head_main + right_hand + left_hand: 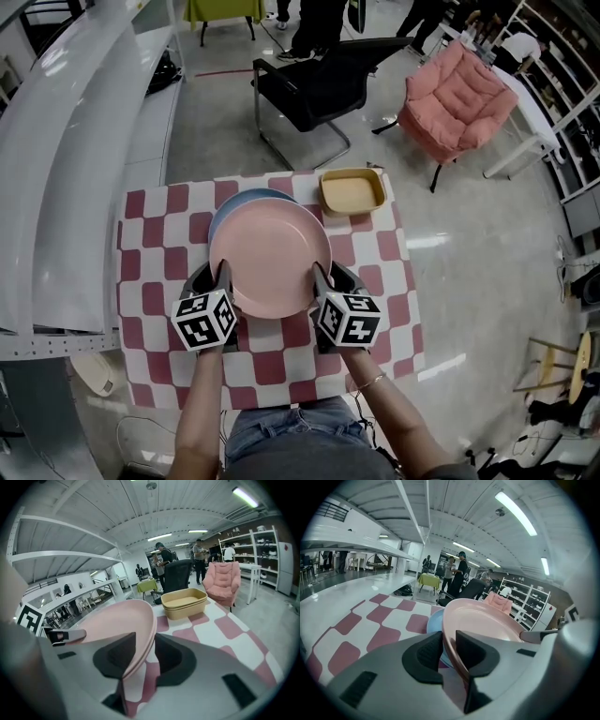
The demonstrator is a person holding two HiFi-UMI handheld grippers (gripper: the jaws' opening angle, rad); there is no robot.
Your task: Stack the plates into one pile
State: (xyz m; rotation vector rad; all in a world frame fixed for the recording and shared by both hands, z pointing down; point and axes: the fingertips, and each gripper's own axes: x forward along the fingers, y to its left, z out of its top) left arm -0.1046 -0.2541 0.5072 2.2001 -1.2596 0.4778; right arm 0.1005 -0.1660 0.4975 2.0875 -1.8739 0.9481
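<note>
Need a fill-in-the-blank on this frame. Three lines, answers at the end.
1. The held plate, clamped at its rim by the left gripper and the right gripper, is ____ in colour.
2. The lower plate, partly covered by the held one, is ____ in colour.
3. The yellow dish sits at the far ____ corner of the checkered tablecloth, as the person sees it.

Missing words: pink; blue; right

The red-and-white checked worktop carries a blue plate (mostly covered). A yellow dish sits near its far edge.
</note>
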